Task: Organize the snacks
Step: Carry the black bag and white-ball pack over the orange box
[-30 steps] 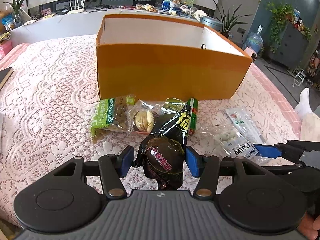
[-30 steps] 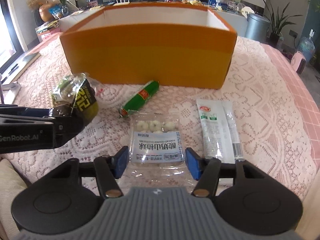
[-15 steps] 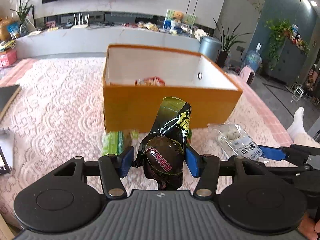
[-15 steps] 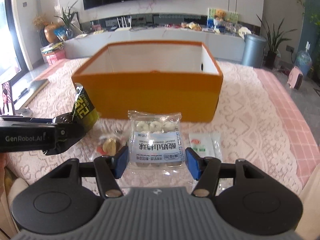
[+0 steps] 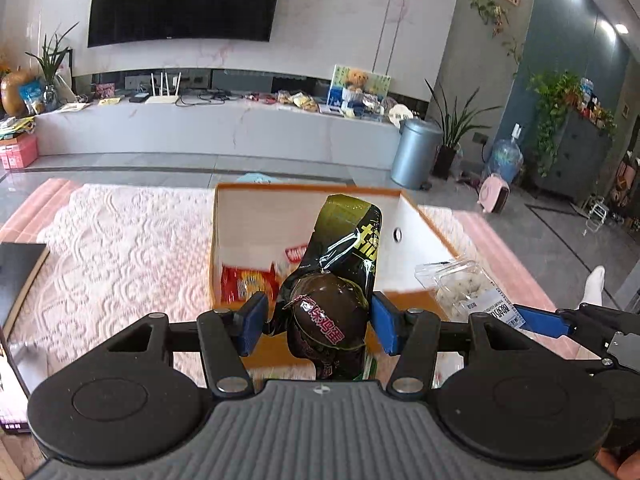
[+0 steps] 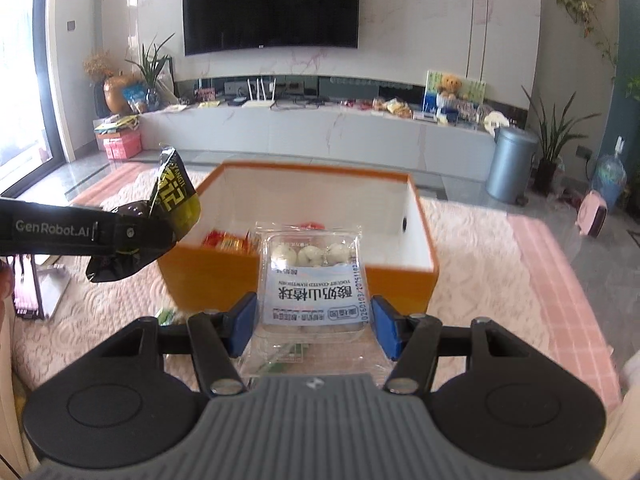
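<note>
Snacks are on their way to the orange box, one in each claw. Nearest me, the left claw is closed partway around a dark, glossy packet with a rounded bulge at its lower end; the blue pads press its sides and the long upper part stands up in front of the box's opening. Beside it, the right claw grips a clear packet of white yogurt-coated balls by its side edges, label upward, jaws about as far apart as the packet is wide. Both packets hang in the air near the box's near wall, well off the lace cloth. I take that height to be there so each packet clears the wall before going in.

Under the right claw, a bit of green wrapper lies on the cloth near the box's near-left corner, seemingly awaiting its turn.

Farther on, the box sits open on the tabletop. Inside, against its left wall near the front, lies a red packet; most of the white floor to the right looks bare, so there is room to drop both.

Beyond the tabletop's far edge runs a long white counter under a dark screen.
</note>
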Action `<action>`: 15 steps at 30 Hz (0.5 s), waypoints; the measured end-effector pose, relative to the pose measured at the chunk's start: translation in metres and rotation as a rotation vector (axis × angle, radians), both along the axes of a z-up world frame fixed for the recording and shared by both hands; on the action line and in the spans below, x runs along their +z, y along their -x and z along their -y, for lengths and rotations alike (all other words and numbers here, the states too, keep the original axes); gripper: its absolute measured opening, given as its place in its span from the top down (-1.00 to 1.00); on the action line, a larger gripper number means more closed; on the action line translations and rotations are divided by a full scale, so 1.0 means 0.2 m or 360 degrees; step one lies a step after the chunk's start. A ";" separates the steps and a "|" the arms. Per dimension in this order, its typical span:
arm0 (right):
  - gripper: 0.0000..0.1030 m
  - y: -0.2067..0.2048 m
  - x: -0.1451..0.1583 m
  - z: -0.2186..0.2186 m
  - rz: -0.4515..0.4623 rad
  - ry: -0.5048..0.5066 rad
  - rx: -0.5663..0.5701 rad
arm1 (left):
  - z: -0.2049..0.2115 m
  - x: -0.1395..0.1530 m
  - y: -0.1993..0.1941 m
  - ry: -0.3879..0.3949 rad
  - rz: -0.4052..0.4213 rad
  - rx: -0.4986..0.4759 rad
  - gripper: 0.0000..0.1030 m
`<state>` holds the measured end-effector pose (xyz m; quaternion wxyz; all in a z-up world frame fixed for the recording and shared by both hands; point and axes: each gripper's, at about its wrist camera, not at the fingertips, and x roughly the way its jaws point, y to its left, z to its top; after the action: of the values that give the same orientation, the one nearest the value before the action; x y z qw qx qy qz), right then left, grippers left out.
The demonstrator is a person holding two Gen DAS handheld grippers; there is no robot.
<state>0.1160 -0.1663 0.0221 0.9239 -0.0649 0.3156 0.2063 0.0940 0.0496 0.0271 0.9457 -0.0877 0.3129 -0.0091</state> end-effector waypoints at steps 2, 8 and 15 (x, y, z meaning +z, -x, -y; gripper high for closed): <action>-0.14 -0.05 0.03 -0.01 0.0031 0.0006 0.0001 | 0.00 0.02 -0.03 0.0014 0.0019 0.0007 -0.22; -0.14 -0.19 0.10 -0.05 0.0079 0.0014 0.0002 | -0.02 0.06 -0.11 0.0045 0.0048 0.0027 -0.22; -0.14 -0.37 0.10 -0.12 0.0092 0.0058 0.0004 | -0.05 0.07 -0.24 0.0077 0.0046 0.0036 -0.22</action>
<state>0.1891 -0.1419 0.0412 0.9311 -0.0879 0.2922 0.1996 0.1413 0.0591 0.0402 0.9477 -0.1141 0.2980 -0.0071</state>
